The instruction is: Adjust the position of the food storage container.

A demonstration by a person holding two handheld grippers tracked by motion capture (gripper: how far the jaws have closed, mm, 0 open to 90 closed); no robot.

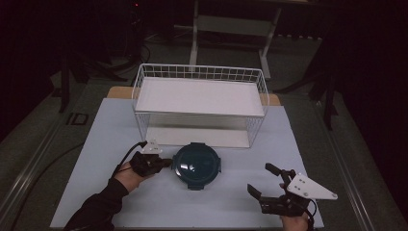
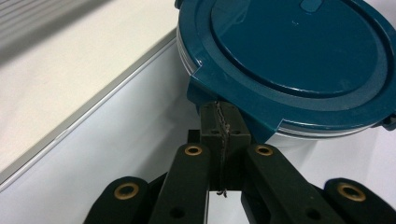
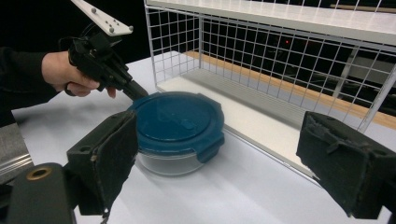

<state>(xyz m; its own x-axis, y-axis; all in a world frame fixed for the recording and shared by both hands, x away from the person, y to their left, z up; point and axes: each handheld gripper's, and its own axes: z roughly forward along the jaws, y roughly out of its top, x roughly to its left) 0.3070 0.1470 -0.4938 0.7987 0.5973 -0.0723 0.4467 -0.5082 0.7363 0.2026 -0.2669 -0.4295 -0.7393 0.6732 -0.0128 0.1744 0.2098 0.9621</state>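
Note:
A round clear container with a dark teal clip-on lid (image 1: pixel 196 165) (image 2: pixel 299 51) (image 3: pixel 175 121) stands on the white table top, just in front of the wire rack. My left gripper (image 1: pixel 166 162) (image 2: pixel 223 119) (image 3: pixel 137 92) is at its left side, jaws shut pad against pad with nothing between them. Its tips touch the lid's left clip tab (image 2: pixel 210 95). My right gripper (image 1: pixel 260 178) (image 3: pixel 229 163) stands open near the front right of the table, pointing toward the container from a distance, with nothing between its pads.
A white wire rack (image 1: pixel 139 82) (image 3: pixel 261 46) with a white upper shelf and a white base board (image 2: pixel 56 84) stands behind the container, its lower level bare. The white table top (image 1: pixel 110 144) is edged by dark floor, with a grey stand farther back.

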